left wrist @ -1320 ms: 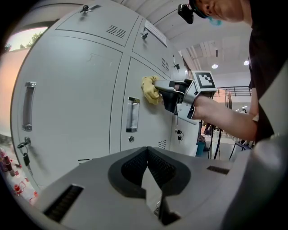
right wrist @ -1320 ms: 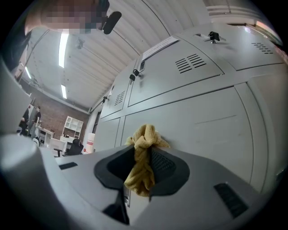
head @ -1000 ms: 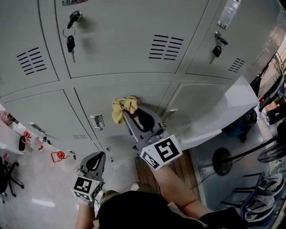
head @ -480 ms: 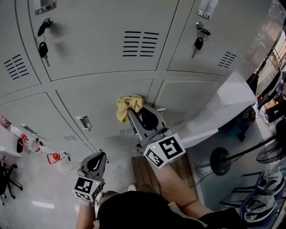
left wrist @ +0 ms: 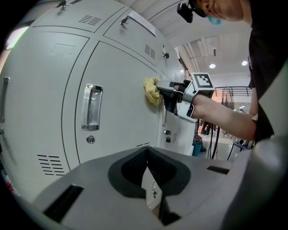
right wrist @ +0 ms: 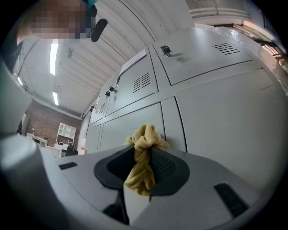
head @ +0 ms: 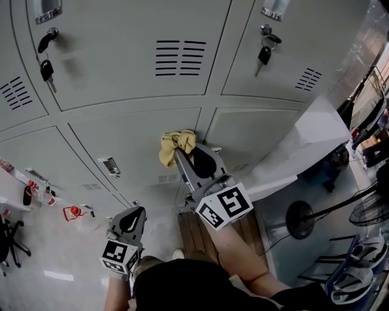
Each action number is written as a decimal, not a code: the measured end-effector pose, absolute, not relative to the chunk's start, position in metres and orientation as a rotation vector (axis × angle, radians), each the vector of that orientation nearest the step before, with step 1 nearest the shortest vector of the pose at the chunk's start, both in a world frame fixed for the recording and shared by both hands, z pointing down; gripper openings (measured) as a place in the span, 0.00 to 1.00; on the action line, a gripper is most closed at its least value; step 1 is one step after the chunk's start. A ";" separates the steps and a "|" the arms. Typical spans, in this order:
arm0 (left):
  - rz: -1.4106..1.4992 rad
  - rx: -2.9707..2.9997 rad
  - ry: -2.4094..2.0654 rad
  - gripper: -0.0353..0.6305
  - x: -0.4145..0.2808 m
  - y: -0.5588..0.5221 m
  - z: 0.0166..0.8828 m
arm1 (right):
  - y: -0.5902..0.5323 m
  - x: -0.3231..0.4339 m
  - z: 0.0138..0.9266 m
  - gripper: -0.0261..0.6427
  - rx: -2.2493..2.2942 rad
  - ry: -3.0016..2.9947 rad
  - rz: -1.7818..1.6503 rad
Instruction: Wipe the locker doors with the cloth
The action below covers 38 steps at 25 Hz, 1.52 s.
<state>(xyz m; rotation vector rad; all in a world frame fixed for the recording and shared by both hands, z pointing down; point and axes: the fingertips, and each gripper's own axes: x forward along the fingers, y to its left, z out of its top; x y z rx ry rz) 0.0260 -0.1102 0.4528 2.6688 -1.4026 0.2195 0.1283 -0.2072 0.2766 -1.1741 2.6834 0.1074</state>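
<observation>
Cloth (head: pixel 177 144) is bunched up and pinched in the right gripper (head: pixel 185 157), jaws clamped on it. It's touching the lower middle door (head: pixel 121 136) at its right edge, just beside the seam. Bare door runs off to the left from there, so a leftward sweep looks likely. Left gripper (head: pixel 129 220) hangs low and near, jaws together on nothing, well apart from the cloth.

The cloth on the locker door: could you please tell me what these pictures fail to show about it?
- Right gripper view: the cloth itself hides the door patch under it.
- Head view: the right claw covers the cloth's lower end.
- Head view: the top edge cuts off the upper label holder.
</observation>
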 end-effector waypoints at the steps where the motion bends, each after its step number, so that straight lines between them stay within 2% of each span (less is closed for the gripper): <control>1: 0.219 2.671 -1.404 0.07 0.025 -0.110 0.454 | -0.207 0.129 0.277 0.21 -1.173 2.680 0.101; 14: 0.241 2.699 -1.358 0.07 0.002 -0.109 0.458 | -0.206 0.120 0.285 0.21 -1.252 2.664 0.109; 38: 0.250 2.694 -1.335 0.07 -0.080 -0.103 0.459 | -0.192 0.012 0.299 0.21 -1.205 2.736 0.095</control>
